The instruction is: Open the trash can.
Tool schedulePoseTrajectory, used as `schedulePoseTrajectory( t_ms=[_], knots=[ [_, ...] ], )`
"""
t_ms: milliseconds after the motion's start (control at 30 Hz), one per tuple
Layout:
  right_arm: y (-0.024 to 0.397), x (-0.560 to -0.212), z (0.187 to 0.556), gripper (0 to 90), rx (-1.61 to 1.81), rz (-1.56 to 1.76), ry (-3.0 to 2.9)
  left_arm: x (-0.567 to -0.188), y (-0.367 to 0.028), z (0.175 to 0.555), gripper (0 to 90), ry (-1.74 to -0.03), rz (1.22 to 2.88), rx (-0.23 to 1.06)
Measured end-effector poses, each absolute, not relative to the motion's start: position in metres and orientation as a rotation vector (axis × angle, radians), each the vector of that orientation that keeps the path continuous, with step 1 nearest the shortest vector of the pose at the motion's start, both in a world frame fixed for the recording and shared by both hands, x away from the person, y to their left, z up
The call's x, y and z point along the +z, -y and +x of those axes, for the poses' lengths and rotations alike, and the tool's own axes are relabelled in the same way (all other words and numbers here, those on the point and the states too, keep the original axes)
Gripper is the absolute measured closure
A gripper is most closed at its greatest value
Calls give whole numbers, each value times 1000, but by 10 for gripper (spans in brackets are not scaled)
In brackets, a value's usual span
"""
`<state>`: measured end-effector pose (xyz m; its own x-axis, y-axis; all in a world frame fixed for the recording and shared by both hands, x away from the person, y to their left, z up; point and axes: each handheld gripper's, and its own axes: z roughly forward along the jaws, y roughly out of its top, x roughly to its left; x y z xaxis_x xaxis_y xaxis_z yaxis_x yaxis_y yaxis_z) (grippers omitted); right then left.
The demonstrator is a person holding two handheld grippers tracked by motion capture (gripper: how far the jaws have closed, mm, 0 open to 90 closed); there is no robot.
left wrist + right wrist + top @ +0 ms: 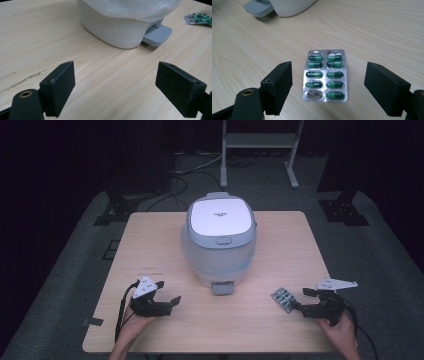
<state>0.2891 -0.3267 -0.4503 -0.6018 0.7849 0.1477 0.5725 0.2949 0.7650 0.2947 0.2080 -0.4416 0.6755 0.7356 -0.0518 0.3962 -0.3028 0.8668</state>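
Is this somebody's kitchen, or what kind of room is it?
Probably not a kitchen: more likely a lab or test room. A lone wooden table stands on grey carpet, dark curtains hang behind, and a person holds a claw in each hand near a rice cooker.

This looks like a test room or lab, not a home. A small wooden worktop (pixel 150 245) stands alone on a grey carpet floor (pixel 70 270). Dark black curtains (pixel 60 155) hang all around it. Black stands with flat feet (pixel 116 209) sit on the floor on both sides, and cables (pixel 182 182) run across the carpet behind the worktop. A metal frame with a shelf (pixel 260 142) stands at the back. The light falls on the worktop while the rest stays dark.
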Motion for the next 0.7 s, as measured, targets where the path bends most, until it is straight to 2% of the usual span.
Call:
schedulePoseTrajectory(
  t_ms=[400,467,567,700],
  knots=[
    [320,-450,294,210,1200,1230,-2326,-410,-199,290,154,-827,1907,438],
    [319,-449,294,210,1202,1224,-2327,-400,-199,290,196,-796,1913,445],
    [319,-449,293,210,1202,1224,-2328,-390,-197,290,202,-782,1925,461],
    [319,-445,292,210,1201,1207,-2320,-367,-194,293,258,-735,1932,458]
  ],
)
